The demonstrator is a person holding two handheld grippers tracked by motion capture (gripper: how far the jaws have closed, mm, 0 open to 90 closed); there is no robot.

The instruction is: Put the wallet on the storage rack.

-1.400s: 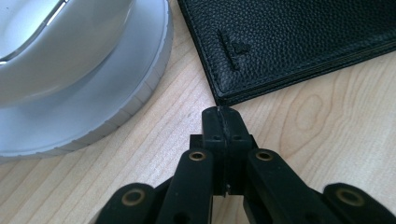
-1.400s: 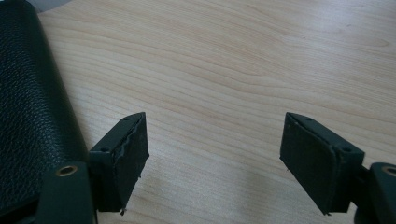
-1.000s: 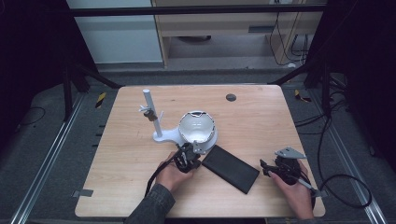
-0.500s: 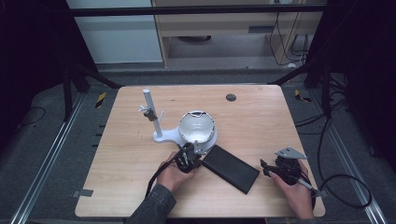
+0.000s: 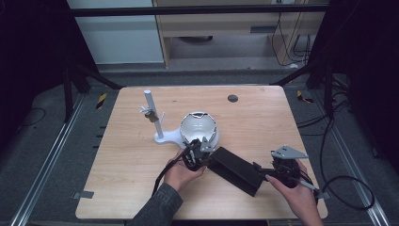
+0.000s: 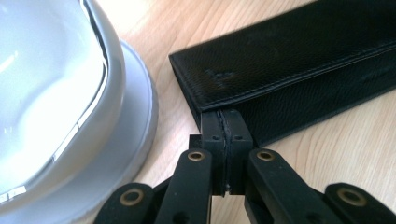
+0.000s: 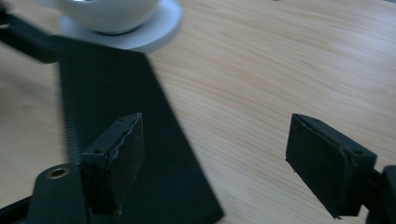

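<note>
— Where's the case?

— I've got the black case [image 5: 235,169] lying slantwise on the table [image 5: 263,117], toward the near edge, one end just beside the white dish [image 5: 200,128] on its stand [image 5: 164,137], the other end pointing at the near right corner.

— And your left gripper?

— My left gripper [image 5: 201,151] has its jaws pressed tight together on the corner of the case nearest the dish; in the left gripper view the pads pinch the edge of the flap.

— The right one?

— My right gripper [image 5: 261,172] stands wide, and its jaws have just been opening further. In the right gripper view one pad hangs over the case's end, the other over bare wood, neither pressing on it.
</note>
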